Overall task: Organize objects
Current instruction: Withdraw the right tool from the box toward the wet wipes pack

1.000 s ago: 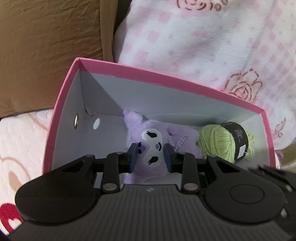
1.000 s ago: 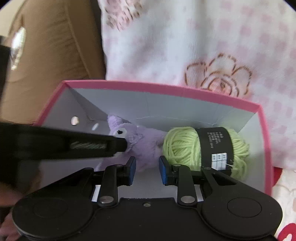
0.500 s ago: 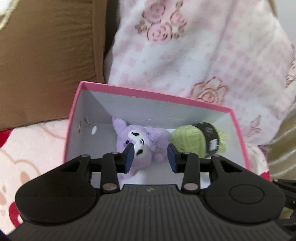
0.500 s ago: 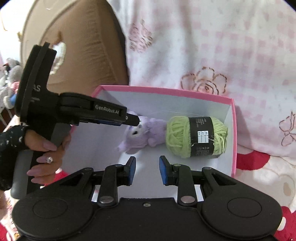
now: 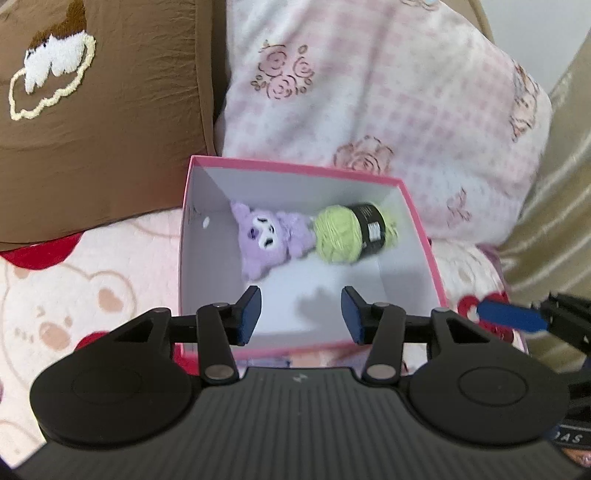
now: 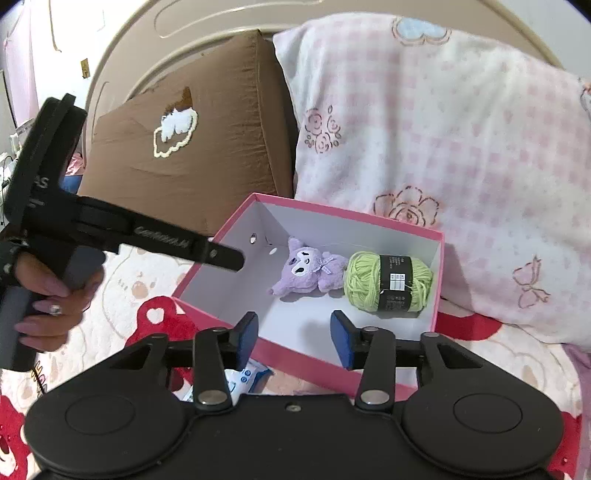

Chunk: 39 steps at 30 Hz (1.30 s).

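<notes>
Both the left gripper [image 5: 301, 314] and right gripper [image 6: 294, 339], jaws just opened and empty, risk clipping the pink box's [image 6: 295, 373] near rim, tipping out plush toy [image 6: 308, 271] and yarn [image 6: 388, 282].

I see a bed under daylight; a brown cushion [image 6: 192, 147] with a stitched white patch leans against a curved beige headboard [image 6: 177, 33]; beside it, touching, sits a pink-checked pillow [image 6: 443, 155] with rose prints; beneath lies a pale bedspread [image 5: 74, 295] with bear faces and red hearts; at far left, a light wall [image 6: 55, 48]
</notes>
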{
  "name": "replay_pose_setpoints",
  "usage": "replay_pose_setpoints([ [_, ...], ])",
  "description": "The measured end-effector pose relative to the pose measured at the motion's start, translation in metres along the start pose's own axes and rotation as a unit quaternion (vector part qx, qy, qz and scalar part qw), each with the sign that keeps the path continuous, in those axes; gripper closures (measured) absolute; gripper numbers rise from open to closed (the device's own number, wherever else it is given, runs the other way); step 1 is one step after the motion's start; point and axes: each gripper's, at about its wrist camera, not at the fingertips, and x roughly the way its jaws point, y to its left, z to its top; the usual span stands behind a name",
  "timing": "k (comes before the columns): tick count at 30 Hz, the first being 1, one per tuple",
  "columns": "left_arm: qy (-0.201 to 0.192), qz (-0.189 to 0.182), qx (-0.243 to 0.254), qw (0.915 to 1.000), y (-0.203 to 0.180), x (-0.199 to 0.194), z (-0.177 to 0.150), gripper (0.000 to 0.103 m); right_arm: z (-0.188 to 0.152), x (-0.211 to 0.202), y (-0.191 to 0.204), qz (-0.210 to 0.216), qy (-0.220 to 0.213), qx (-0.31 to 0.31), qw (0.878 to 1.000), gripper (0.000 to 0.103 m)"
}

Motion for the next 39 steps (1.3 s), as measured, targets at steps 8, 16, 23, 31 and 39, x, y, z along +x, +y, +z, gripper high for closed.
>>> replay_pose_setpoints([
  [8, -0.003, -0.006, 0.031, 0.9995, -0.02, -0.051, -0.019, 0.044, -0.013, -0.037, 0.014, -0.002, -0.019, -0.017, 1.0, 0.03],
  [16, -0.004, 0.016, 0.062, 0.9979, -0.027, -0.069, -0.025, 0.041, -0.024, -0.063, 0.024, -0.018, -0.025, -0.038, 0.999, 0.021],
  [23, -0.003, 0.002, 0.087, 0.9962, -0.041, -0.094, -0.039, 0.032, -0.03, -0.077, 0.023, -0.027, -0.025, -0.028, 0.999, 0.011],
  [31, 0.013, 0.014, 0.113, 0.9935, -0.048, -0.103, -0.063, 0.018, -0.044, -0.085, 0.022, -0.018, -0.02, -0.008, 1.0, 0.01],
  [39, 0.028, 0.017, 0.057, 0.9979, -0.023, -0.098, -0.096, 0.012, -0.062, -0.083, 0.032, 0.002, 0.005, -0.016, 1.0, 0.01],
])
